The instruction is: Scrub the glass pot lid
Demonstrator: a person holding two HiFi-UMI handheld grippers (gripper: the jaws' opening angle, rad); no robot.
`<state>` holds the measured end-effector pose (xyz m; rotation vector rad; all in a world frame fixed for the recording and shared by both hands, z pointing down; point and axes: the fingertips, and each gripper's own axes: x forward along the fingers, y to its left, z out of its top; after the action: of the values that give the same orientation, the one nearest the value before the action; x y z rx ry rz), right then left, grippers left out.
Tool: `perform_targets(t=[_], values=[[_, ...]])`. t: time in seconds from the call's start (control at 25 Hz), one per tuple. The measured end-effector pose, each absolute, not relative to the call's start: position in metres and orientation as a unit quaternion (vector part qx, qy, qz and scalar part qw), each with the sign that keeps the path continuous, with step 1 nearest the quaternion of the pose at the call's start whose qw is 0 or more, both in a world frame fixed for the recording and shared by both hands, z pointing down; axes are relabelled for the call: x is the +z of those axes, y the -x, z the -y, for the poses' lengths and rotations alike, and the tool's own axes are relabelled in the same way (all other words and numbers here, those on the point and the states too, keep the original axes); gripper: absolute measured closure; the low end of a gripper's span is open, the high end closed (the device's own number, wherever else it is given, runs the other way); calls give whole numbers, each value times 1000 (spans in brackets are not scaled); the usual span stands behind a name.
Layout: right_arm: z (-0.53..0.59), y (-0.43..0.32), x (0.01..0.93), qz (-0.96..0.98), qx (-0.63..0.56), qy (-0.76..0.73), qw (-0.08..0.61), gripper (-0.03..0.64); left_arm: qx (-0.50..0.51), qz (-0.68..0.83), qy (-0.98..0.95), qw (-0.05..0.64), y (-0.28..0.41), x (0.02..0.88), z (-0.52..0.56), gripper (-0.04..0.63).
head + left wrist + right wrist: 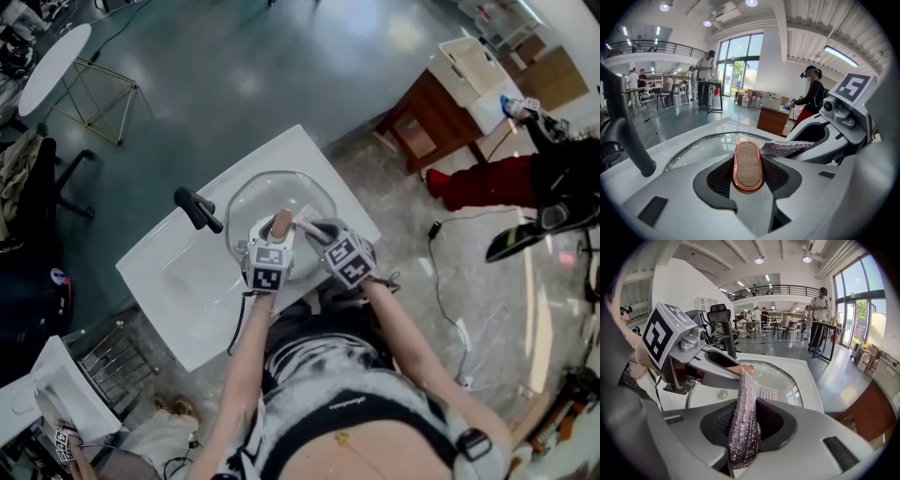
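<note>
The right tool (743, 427) is clenched on a silvery scrub cloth (746, 399), whose free end reaches up beside the lid's copper-rimmed handle (743, 368). The left tool (748, 176) grips that handle between its jaws. The glass pot lid (272, 192) sits in the white sink (169, 281), just beside the black faucet (197, 208)
</note>
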<state>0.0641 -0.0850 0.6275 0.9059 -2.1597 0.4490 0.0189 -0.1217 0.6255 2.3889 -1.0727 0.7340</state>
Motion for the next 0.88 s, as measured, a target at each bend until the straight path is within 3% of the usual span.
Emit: perform_targets(t=[0.36, 0.88], values=[[72, -40, 627, 850, 181, -348, 351, 526, 273, 360, -868, 207, 0, 626, 115, 428], [69, -51, 619, 852, 143, -334, 377, 526, 272, 329, -874, 234, -7, 623, 109, 426]])
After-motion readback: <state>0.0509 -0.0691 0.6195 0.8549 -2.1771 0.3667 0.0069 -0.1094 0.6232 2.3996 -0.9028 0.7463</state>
